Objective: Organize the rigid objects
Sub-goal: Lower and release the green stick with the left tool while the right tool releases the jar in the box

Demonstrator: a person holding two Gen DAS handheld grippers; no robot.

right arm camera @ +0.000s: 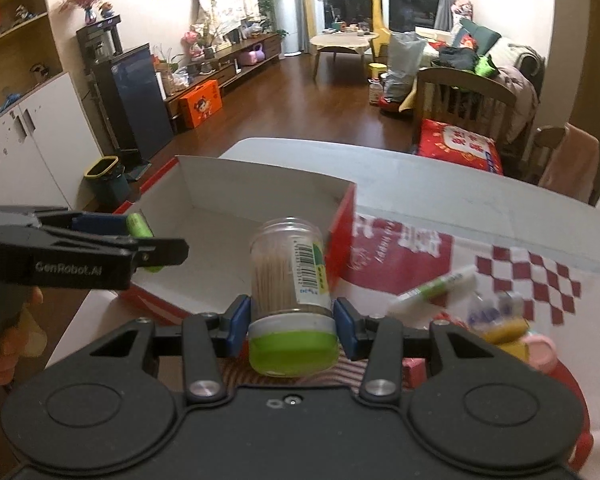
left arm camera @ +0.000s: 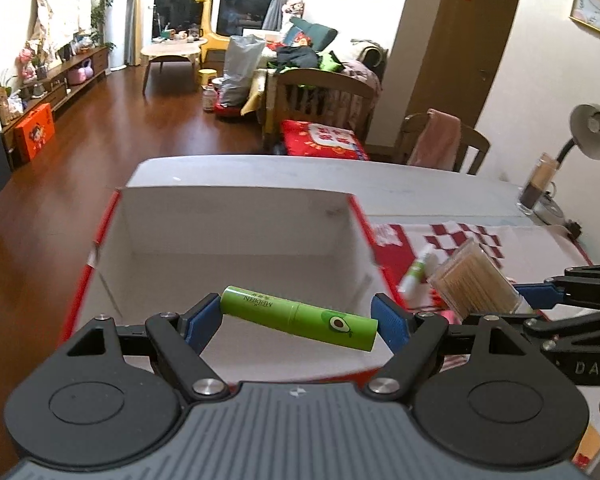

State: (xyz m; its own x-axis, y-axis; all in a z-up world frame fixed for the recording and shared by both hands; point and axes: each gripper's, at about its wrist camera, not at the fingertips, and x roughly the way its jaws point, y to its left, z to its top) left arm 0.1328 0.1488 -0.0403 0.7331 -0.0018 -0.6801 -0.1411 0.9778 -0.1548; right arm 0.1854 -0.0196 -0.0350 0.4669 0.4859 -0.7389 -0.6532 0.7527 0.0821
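While both hands hang over the white table (left arm camera: pixel 236 172), the left gripper (left arm camera: pixel 298 318) has a green tube (left arm camera: pixel 300 317) pinched end to end, lying crosswise above the open red box (left arm camera: pixel 236 236). The right gripper (right arm camera: pixel 292 320) clamps a clear jar of toothpicks (right arm camera: pixel 288 272) near its green lid (right arm camera: pixel 292 350), just by the box's right wall. More small stuff lies on the red checked cloth (right arm camera: pixel 532 276).

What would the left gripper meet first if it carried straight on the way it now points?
Probably the white inside of the open box; the left gripper, holding the green tube, points down into it. Depth is uncertain.
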